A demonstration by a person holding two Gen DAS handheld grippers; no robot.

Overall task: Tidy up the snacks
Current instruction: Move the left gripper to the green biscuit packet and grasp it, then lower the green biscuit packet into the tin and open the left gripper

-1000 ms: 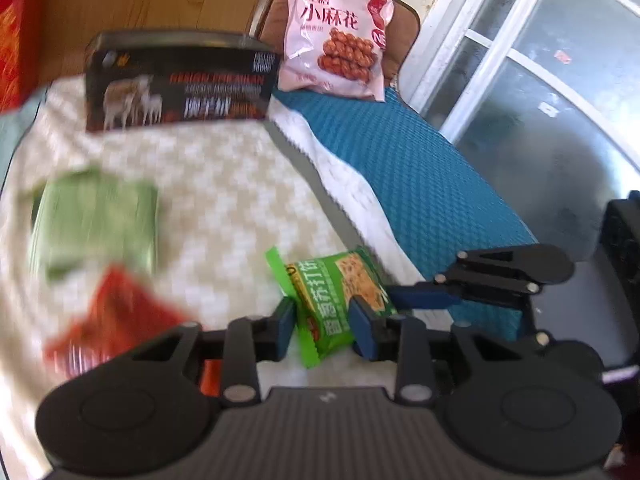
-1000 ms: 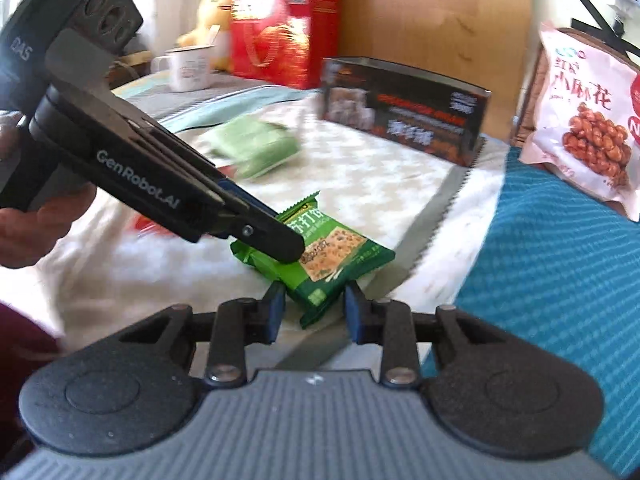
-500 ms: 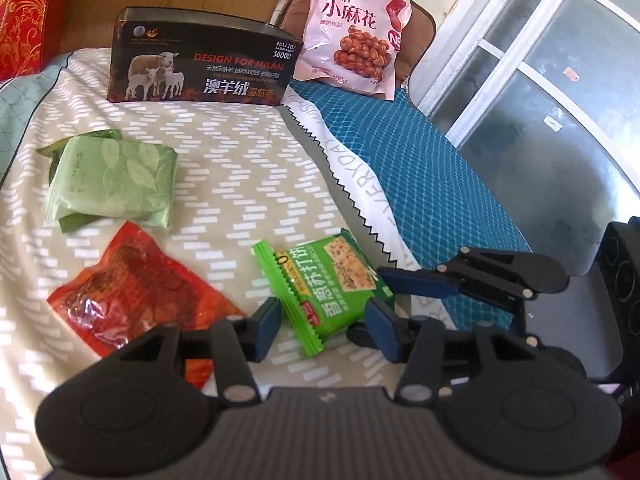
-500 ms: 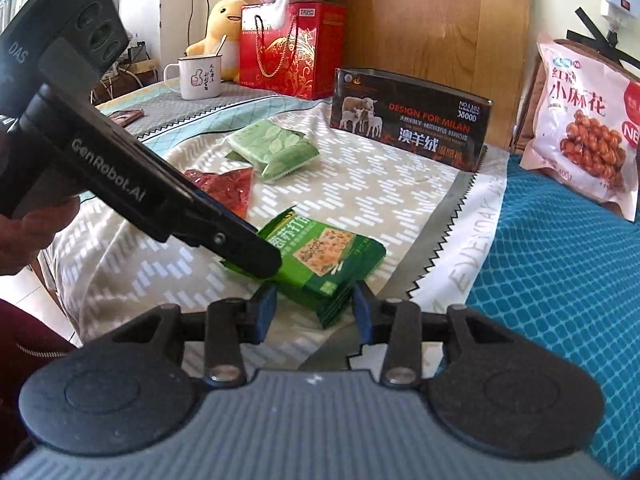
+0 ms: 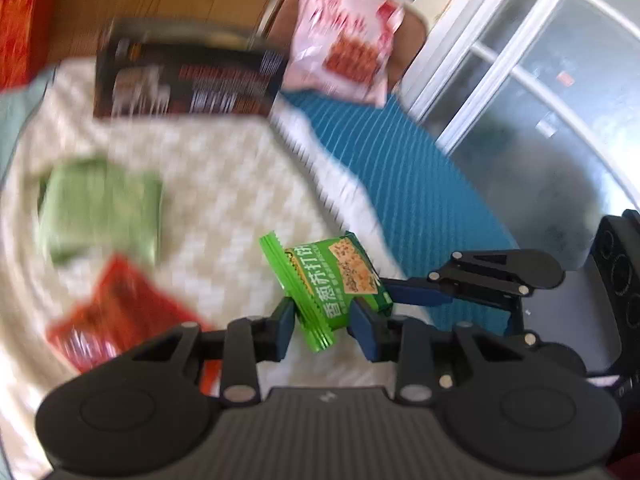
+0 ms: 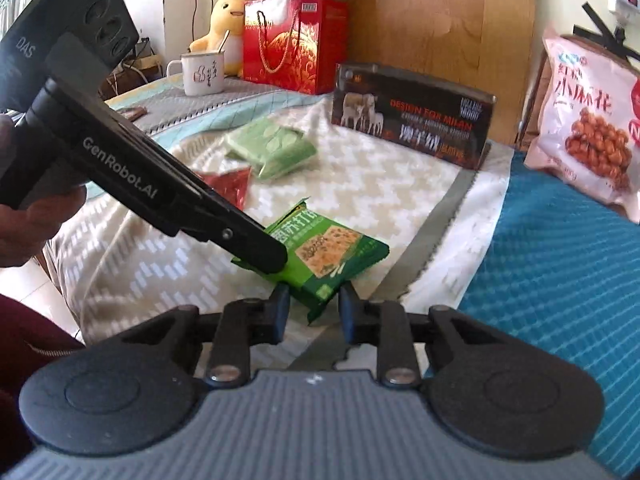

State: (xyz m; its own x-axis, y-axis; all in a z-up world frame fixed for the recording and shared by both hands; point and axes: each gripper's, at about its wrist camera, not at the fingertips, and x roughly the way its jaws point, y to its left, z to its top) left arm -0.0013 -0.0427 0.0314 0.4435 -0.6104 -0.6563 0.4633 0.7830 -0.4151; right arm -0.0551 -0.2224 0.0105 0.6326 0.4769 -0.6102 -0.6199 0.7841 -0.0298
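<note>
A green cracker packet (image 5: 336, 280) (image 6: 332, 256) lies tilted over the white patterned bedspread (image 6: 360, 184), near its seam with the teal blanket. My left gripper (image 5: 325, 320) is closing its jaws across the packet's crimped end, and both blue pads press on it. From the other side my right gripper (image 6: 313, 306) is closing on the packet's near corner, pads touching both sides. In the right wrist view the left gripper (image 6: 272, 258) reaches in from the left, held by a hand.
A pale green packet (image 6: 272, 152) and a red packet (image 6: 228, 188) lie further back on the bedspread. A dark box (image 6: 412, 120) stands behind them, a pink snack bag (image 6: 588, 128) leans at the right, and a mug (image 6: 200, 72) and red gift bag (image 6: 292, 44) sit far left.
Both grippers' jaws widened half a second ago and have now narrowed onto the green packet. The packet's end at the left gripper has tipped up. The left view has gone blurred.
</note>
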